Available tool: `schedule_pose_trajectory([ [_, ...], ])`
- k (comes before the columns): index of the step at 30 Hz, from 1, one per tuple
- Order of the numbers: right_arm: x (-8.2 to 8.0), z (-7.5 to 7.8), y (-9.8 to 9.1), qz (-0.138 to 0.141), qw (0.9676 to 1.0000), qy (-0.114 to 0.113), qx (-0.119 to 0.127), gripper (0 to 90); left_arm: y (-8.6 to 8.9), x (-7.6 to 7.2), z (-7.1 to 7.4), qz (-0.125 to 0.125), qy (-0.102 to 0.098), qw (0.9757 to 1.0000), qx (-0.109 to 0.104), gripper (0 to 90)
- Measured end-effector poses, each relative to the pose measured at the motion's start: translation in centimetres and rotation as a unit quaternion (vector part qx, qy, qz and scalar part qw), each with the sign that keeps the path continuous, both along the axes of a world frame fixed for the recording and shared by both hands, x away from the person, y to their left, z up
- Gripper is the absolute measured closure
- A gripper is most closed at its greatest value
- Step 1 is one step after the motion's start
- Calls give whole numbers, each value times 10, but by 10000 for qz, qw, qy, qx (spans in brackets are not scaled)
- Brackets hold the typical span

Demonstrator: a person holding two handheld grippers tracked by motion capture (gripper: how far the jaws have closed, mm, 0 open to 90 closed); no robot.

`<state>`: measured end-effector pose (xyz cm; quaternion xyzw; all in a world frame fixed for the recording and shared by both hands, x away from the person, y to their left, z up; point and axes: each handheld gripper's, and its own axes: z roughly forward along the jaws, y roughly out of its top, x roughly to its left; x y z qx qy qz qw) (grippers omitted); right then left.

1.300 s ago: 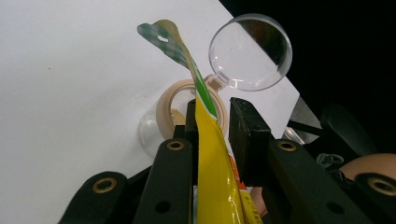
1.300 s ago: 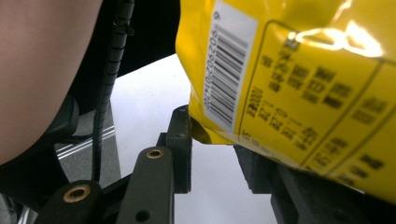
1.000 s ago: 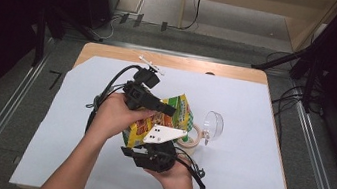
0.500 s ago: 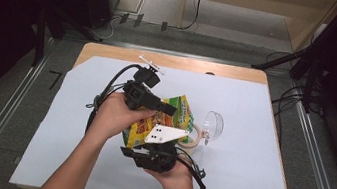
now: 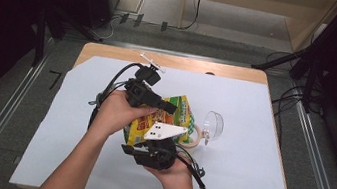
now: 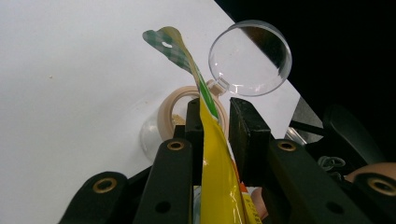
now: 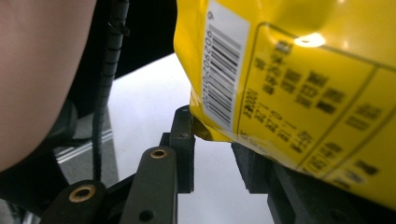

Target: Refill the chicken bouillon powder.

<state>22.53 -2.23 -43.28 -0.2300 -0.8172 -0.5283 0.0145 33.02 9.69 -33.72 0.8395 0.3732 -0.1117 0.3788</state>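
Left gripper (image 6: 212, 116) pinches the top edge of the yellow snack bag (image 5: 163, 119); jaws nearly together, film between the pads. Right gripper (image 7: 212, 140) has the bag's bottom corner between its jaws; can't tell whether they press on it. Nothing has shifted over the last second: bag held above the white sheet (image 5: 253, 188), beside the tape roll (image 6: 175, 105) and clear dome (image 6: 250, 58). Likely poised before a tear.

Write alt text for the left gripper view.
A thin yellow snack bag stands edge-on between the left gripper's two black jaws, its green-checked top edge curling upward. Behind it, on the white table cover, lie a roll of beige tape and a clear plastic dome.
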Motion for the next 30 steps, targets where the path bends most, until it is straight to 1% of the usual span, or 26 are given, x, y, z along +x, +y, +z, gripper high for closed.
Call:
schedule_pose_trajectory([
  [5, 0, 1, 1, -52, 10000, 23, -52, 717, 1, 1, -1, -7, 1, 10000, -5, 791],
  [7, 1, 1, 2, -54, 9999, 66, -70, 717, 1, 1, -1, -6, -8, 10000, 1, 792],
  [10, 1, 2, 2, -102, 9998, 118, -97, 717, 1, 2, -1, -9, 3, 10000, -21, 796],
  [15, 2, 2, 4, -140, 9997, 141, -132, 716, 3, 4, -2, 11, 19, 10000, -71, 796],
  [20, 2, 2, 5, -172, 9997, 95, -156, 716, 4, 3, -2, -6, 2, 10000, -94, 797],
  [24, 2, 1, 5, -153, 9996, 55, -225, 715, 5, 3, -1, -3, -35, 9999, -114, 796],
  [28, 3, 2, 5, -184, 9996, 68, -201, 716, 4, 3, 0, 27, -111, 9999, -114, 801],
  [30, 3, 1, 6, -206, 9996, 61, -181, 716, 5, 3, 0, 23, -113, 9999, -116, 807],
])
